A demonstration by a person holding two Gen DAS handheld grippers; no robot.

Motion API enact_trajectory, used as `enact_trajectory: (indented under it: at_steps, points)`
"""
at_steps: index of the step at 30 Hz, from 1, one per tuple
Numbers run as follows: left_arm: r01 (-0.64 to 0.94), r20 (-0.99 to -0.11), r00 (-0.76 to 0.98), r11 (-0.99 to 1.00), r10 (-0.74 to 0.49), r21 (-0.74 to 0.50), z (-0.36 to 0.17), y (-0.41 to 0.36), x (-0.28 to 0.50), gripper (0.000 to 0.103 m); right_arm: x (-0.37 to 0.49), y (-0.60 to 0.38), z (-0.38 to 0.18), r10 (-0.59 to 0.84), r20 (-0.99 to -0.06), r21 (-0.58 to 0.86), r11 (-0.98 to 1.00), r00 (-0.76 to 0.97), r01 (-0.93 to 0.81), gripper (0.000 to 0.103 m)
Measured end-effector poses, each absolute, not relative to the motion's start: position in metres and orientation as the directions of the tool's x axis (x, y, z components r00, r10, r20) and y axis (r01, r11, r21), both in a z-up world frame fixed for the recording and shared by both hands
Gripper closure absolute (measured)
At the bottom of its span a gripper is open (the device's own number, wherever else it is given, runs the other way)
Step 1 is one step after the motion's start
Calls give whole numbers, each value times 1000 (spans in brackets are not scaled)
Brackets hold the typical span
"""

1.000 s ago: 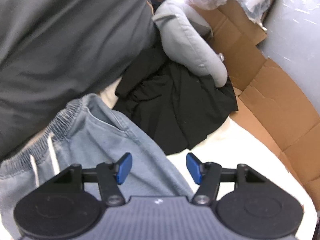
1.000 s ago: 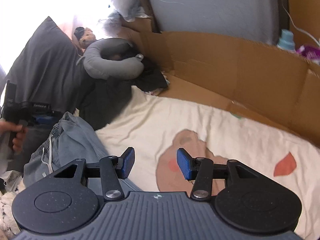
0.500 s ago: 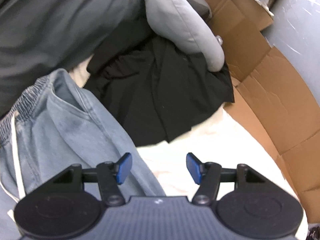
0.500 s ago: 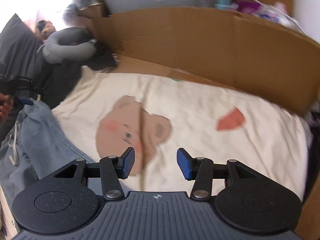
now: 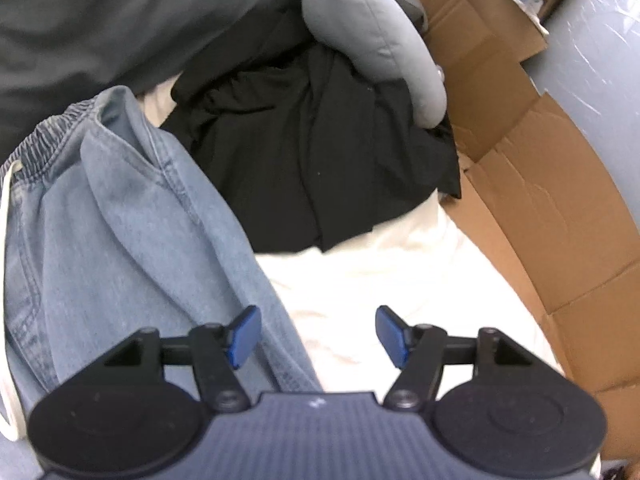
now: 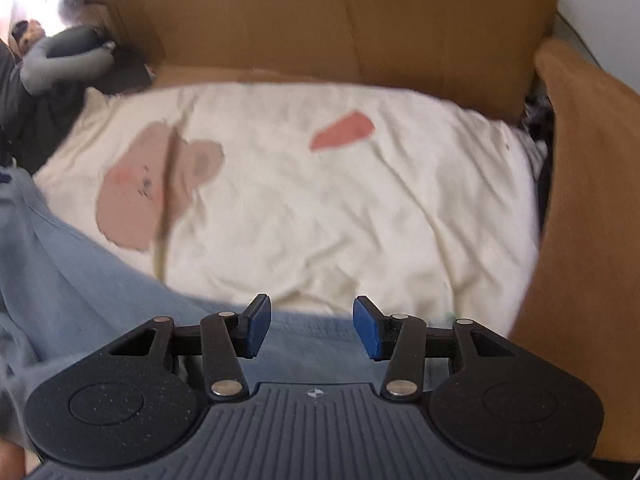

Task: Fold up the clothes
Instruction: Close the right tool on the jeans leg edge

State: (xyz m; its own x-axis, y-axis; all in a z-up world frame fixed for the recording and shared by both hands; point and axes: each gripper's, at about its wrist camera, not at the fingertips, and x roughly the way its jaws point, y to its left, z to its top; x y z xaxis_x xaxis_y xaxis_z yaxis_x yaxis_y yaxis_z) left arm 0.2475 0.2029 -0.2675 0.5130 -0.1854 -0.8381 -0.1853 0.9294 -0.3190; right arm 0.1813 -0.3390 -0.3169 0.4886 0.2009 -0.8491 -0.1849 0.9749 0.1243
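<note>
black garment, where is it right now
In the left wrist view the black garment lies crumpled at upper centre on the cream sheet, between the blue denim pants and the cardboard, under the grey neck pillow.

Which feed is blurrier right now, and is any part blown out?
Right wrist view: motion-smeared across the cream bear-print sheet and brown cardboard wall, top-left corner overexposed. Left wrist view: sharper, light-blue denim pants crisp, cream sheet nearly washed out.

Soft daylight, blown-out glare at the right view's top-left corner (motion blur throughout), fisheye bending both views' edges
</note>
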Motion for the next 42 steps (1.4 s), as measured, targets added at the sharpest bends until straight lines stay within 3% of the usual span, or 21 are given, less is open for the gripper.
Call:
enact_trajectory:
  at_steps: [11,24,26,28,30,42]
  points:
    - [-199,-853,483,924,-197,-326,-289,202,239,37,179,-370,-336,9,-859,-27,998,512,-63,50]
    - [-155,-878,436,944,-200,-292,-305,183,241,37,188,-363,-359,25,-889,-26,994,458,-104,50]
    - [-164,-877,433,938,-210,-306,-306,182,241,37,187,-362,-360,27,-887,-33,992,461,-122,53]
    - [-160,-876,431,938,-214,-308,-306,181,241,37,188,-366,-358,15,-885,-42,993,465,-111,75]
    - [-155,-876,432,939,-215,-307,-305,181,240,37,189,-371,-354,6,-884,-37,996,467,-83,81]
    - [-165,-871,432,929,-232,-330,-303,182,240,37,176,-386,-297,-64,-795,-68,998,604,16,84]
